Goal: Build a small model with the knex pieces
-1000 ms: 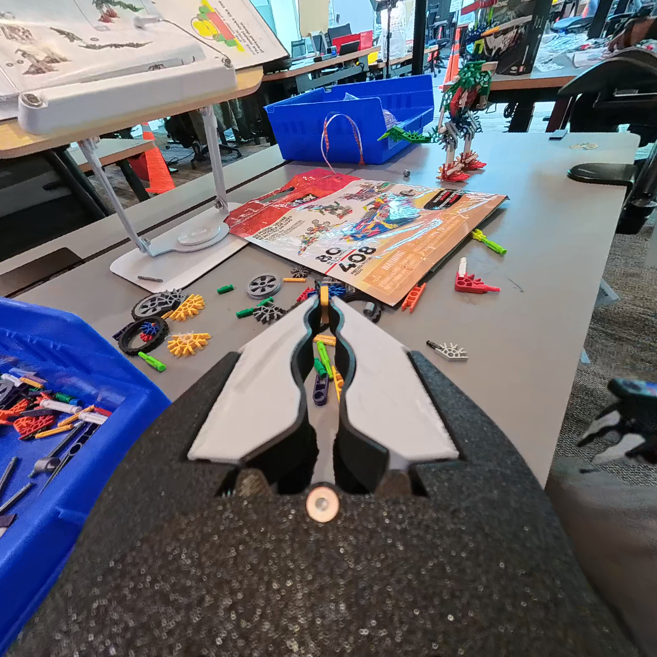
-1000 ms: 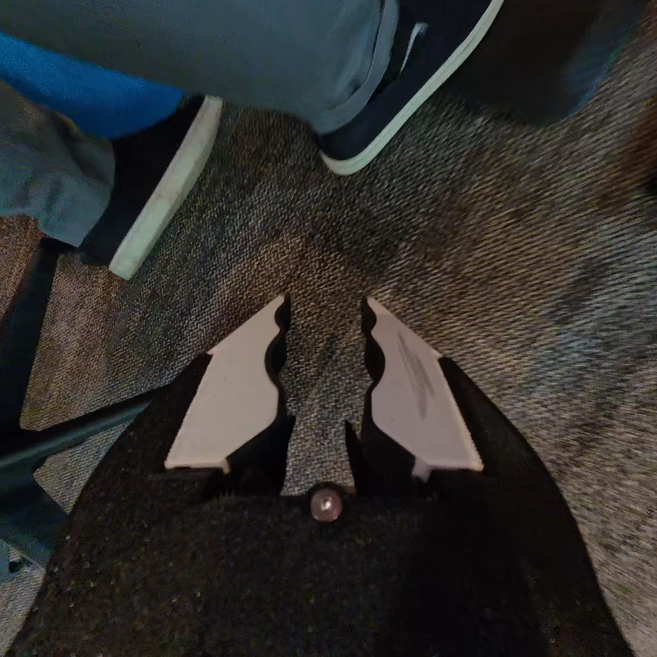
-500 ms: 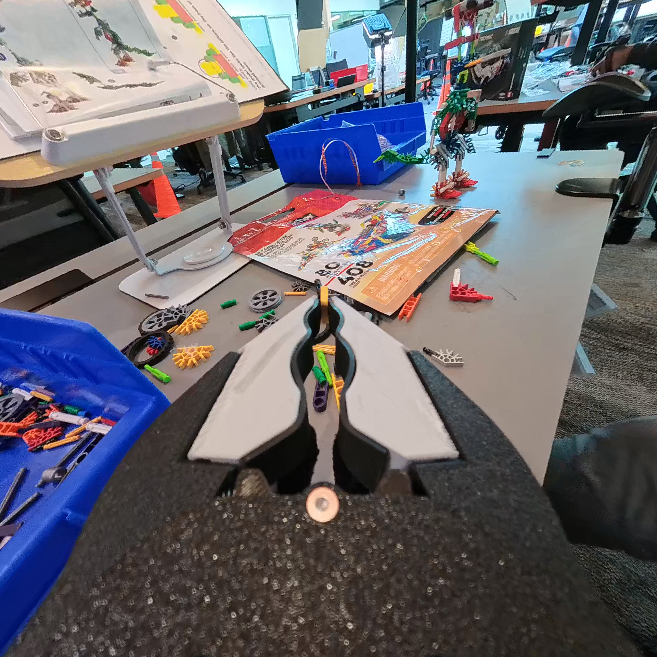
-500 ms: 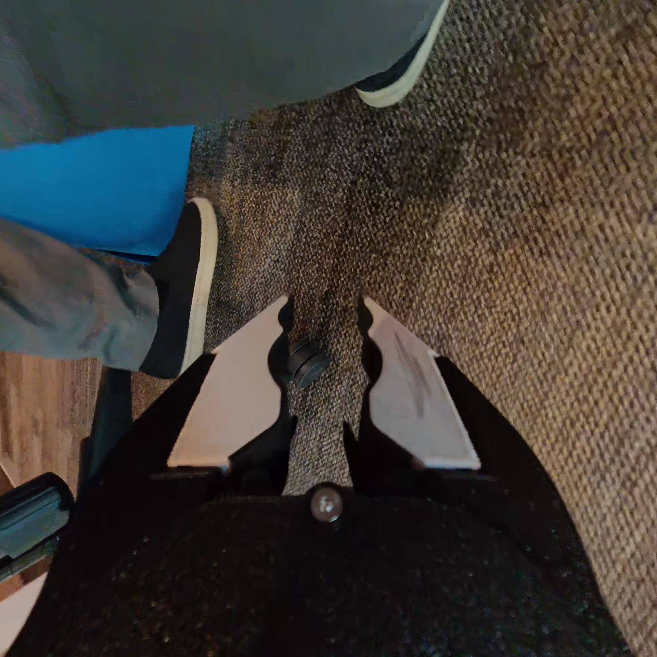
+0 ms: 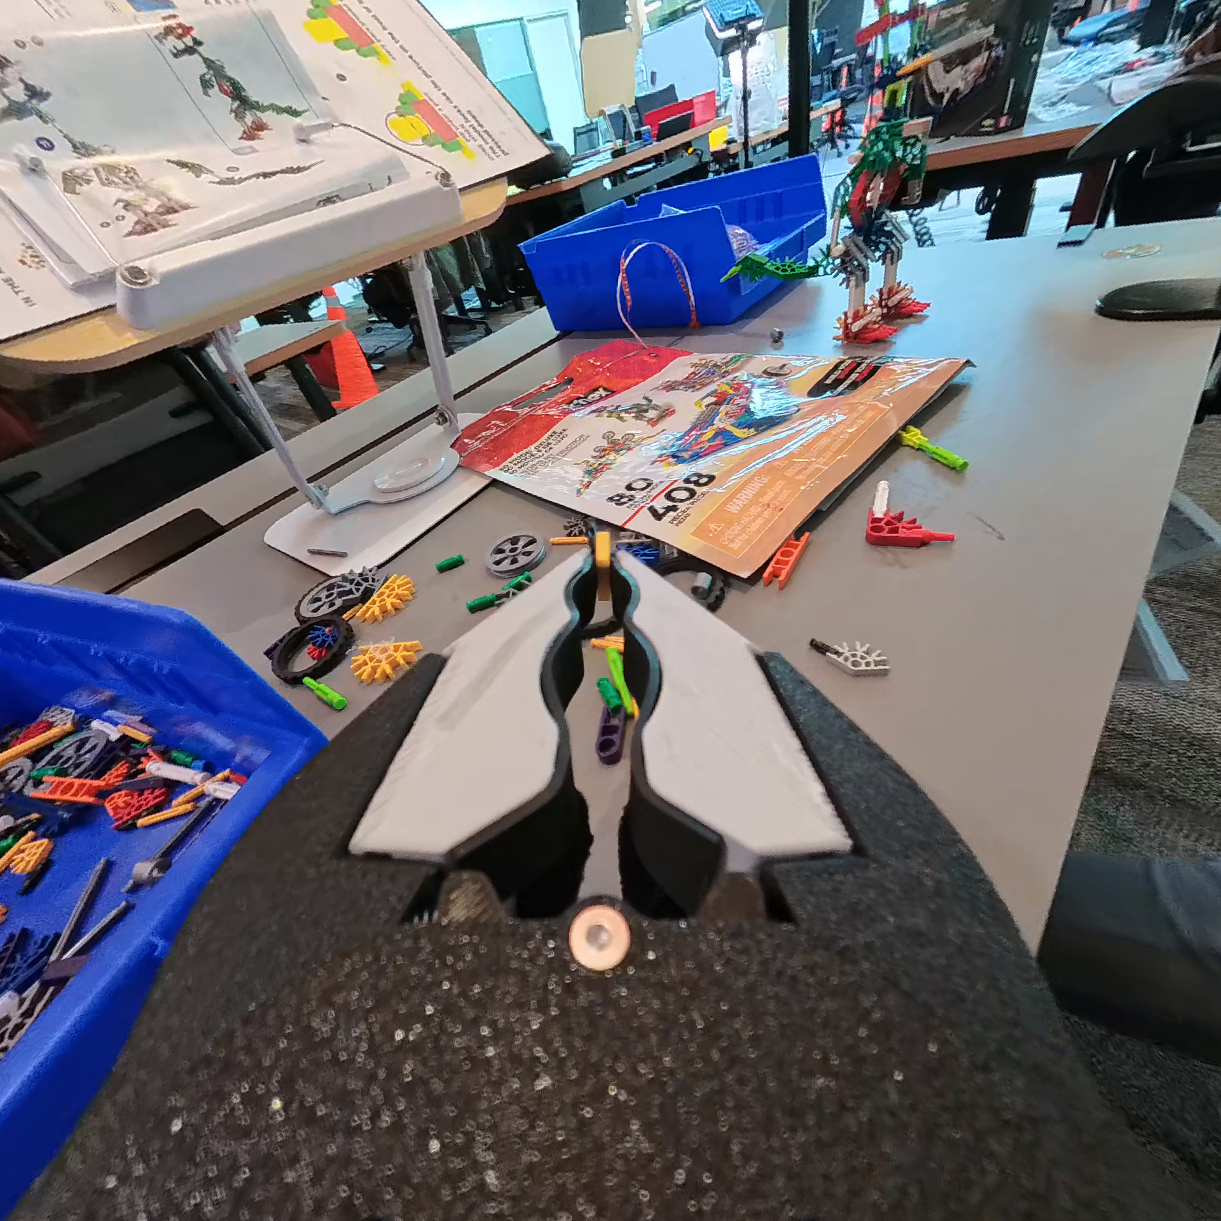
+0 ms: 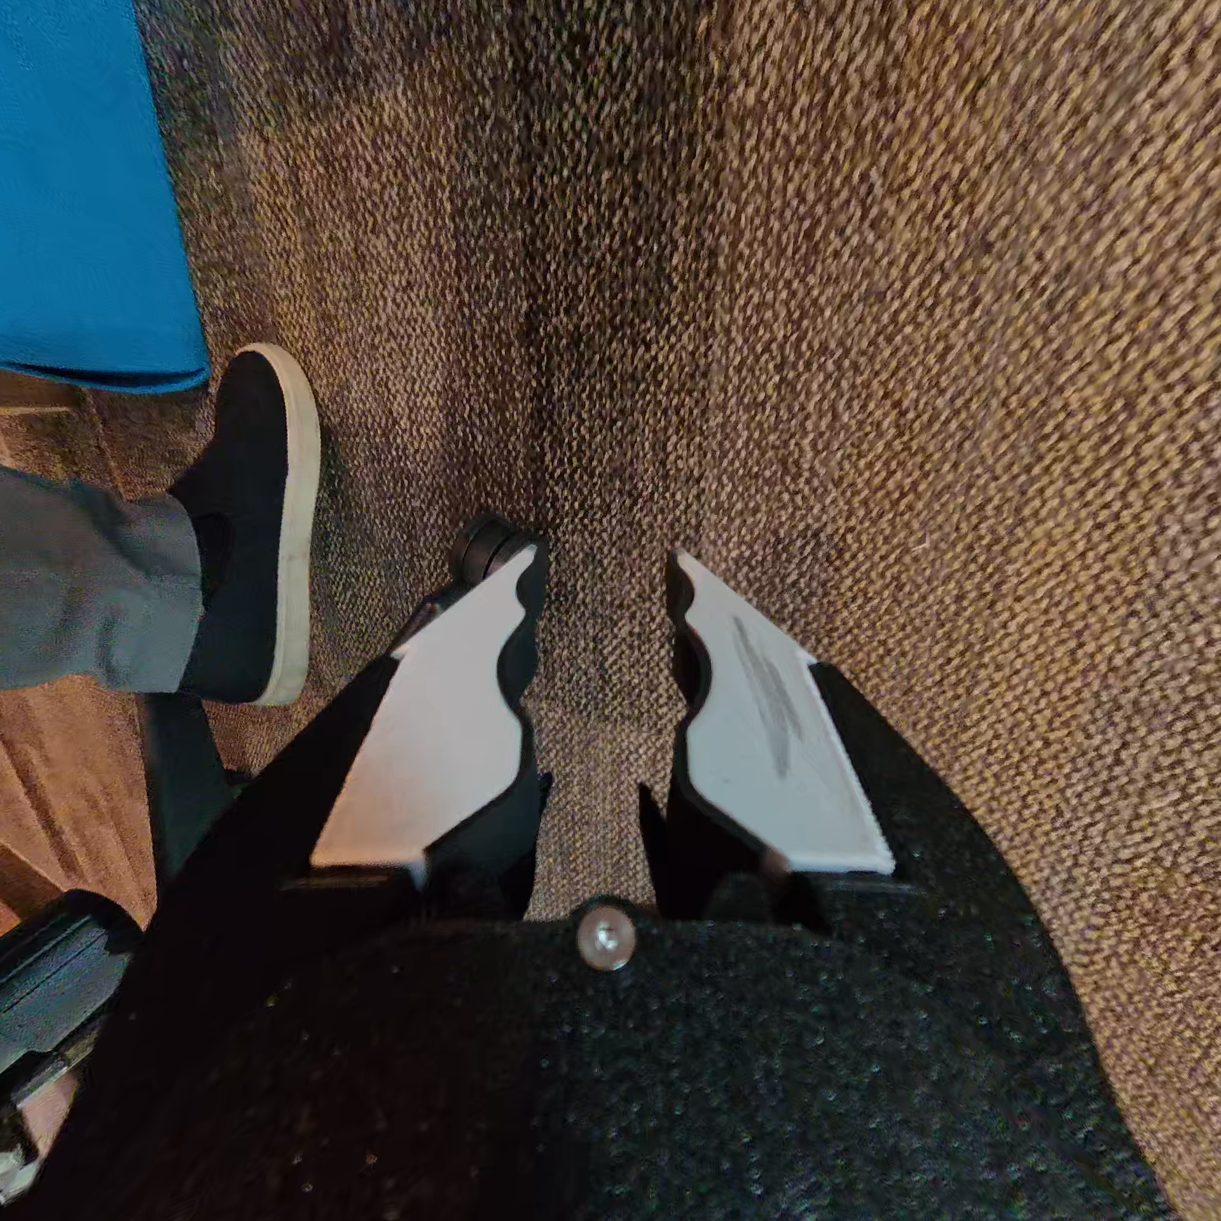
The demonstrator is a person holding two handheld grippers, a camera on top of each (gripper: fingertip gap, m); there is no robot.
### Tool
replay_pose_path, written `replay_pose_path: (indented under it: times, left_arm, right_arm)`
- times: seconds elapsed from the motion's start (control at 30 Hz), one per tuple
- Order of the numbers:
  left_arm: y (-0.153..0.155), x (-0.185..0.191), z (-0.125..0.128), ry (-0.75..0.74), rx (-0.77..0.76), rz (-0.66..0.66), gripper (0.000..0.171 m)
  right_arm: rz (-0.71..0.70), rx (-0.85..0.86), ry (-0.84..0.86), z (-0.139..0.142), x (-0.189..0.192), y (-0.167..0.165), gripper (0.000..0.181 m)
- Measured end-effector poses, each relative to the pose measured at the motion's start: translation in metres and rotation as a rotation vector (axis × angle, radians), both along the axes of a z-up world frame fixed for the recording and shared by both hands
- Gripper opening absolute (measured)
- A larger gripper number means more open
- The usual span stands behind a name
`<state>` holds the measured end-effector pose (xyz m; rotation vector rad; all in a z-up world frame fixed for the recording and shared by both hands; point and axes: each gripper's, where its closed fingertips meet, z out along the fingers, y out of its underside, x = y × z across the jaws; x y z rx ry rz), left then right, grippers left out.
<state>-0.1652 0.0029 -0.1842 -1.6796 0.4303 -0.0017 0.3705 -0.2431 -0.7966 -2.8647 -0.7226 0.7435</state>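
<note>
My left gripper (image 5: 602, 569) is shut on a small yellow-orange construction-toy piece (image 5: 602, 561) and holds it above the grey table (image 5: 1031, 594). Loose toy pieces lie under and around it: green rods (image 5: 616, 680), a purple connector (image 5: 609, 733), yellow snowflake connectors (image 5: 386, 661) and grey wheels (image 5: 517, 554). My right gripper (image 6: 604, 561) is open and empty, pointing down at brown carpet (image 6: 859, 330). A small black wheel-like thing (image 6: 485, 545) lies on the carpet just behind its left fingertip.
A blue bin (image 5: 99, 793) of toy pieces stands at the left. A printed toy bag (image 5: 713, 449), a second blue bin (image 5: 674, 258), a built toy figure (image 5: 872, 218) and an instruction-sheet stand (image 5: 264, 218) sit farther back. A person's shoe (image 6: 264, 522) rests on the carpet. The left gripper's tips are roughly 85 cm from the right gripper's. About 8 cm separates my left fingertips from the purple connector (image 5: 609, 733).
The left gripper kept its hold and rose slightly over the table. The right gripper swung over the carpet; the shoes slid left and the small black thing came into view by the left fingertip.
</note>
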Motion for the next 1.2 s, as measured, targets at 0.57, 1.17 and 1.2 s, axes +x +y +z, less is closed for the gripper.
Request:
replay_pose_path:
  times: [0.57,1.17,1.2]
  left_arm:
    - [0.010,-0.007,-0.007,0.090,-0.016,0.099,0.000]
    - [0.010,-0.004,-0.010,0.097,-0.033,0.079,0.000]
    - [0.010,-0.004,-0.010,0.097,-0.034,0.075,0.000]
  right_arm:
    - [0.042,0.101,0.104,0.060,-0.068,-0.010,0.035]
    - [0.044,-0.100,0.036,-0.081,-0.101,-0.053,0.059]
    - [0.035,-0.104,0.034,-0.088,-0.102,-0.053,0.061]
